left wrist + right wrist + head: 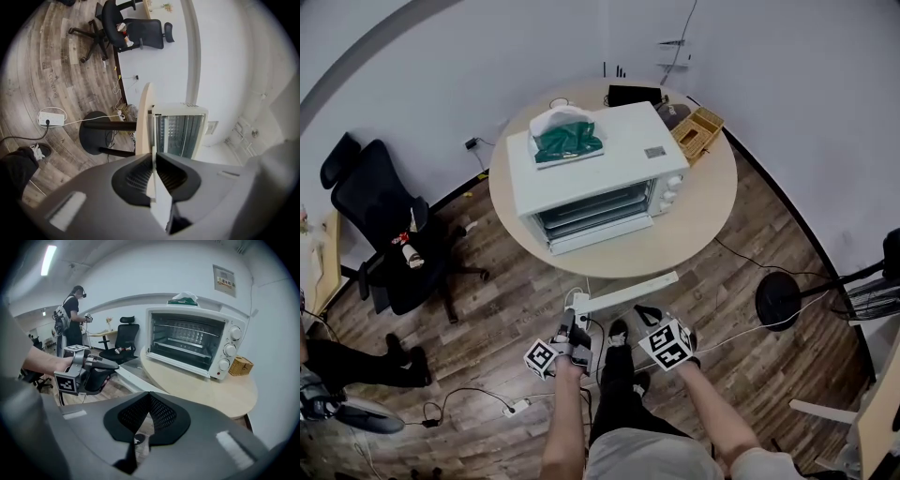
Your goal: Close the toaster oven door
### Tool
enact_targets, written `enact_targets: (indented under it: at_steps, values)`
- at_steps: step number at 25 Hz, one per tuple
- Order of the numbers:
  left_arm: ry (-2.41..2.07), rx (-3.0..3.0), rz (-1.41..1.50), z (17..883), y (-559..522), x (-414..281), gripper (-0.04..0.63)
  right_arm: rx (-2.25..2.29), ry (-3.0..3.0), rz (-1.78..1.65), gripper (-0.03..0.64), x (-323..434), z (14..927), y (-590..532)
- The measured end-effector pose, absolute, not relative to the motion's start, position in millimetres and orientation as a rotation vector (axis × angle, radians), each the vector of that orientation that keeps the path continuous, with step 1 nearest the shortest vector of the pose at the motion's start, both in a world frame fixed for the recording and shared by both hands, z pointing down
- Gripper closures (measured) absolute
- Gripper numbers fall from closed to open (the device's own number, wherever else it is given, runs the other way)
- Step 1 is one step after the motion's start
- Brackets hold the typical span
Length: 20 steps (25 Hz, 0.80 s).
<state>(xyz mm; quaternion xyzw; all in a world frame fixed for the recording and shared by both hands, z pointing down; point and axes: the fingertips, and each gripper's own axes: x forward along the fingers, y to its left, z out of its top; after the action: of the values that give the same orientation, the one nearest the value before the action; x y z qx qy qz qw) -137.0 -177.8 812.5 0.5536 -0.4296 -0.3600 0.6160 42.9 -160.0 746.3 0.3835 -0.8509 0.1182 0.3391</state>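
Observation:
A white toaster oven [591, 159] stands on the round wooden table [703, 216], its front facing me. Its door [628, 291] hangs open and lies out flat past the table's edge. My left gripper [577, 319] is shut on the left end of the door's free edge. In the left gripper view the door's white edge [159, 201] runs between the jaws toward the oven [180, 129]. My right gripper [649, 315] is shut on nothing, to the right of the door. The right gripper view shows the oven's racks [192, 341] and the left gripper [82, 369].
A green and white tissue pack [565, 136] lies on top of the oven. A wicker basket [698, 131] sits at the table's back right. A black office chair [384, 234] stands at the left, with cables and a power strip [516, 406] on the floor. A person [72, 319] stands behind.

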Motion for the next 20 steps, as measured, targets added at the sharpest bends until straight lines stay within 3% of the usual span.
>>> enact_targets:
  at_steps: [15,20]
  values:
    - [-0.977,1.199,-0.803,788.5,-182.5,-137.5,0.512,0.810,-1.933,-0.230,0.612,53.0,755.8,-171.4]
    - [-0.976,1.182,-0.805,781.2,-184.3,-139.3,0.512,0.736,-1.873,-0.382,0.557,47.4,762.3,-173.1]
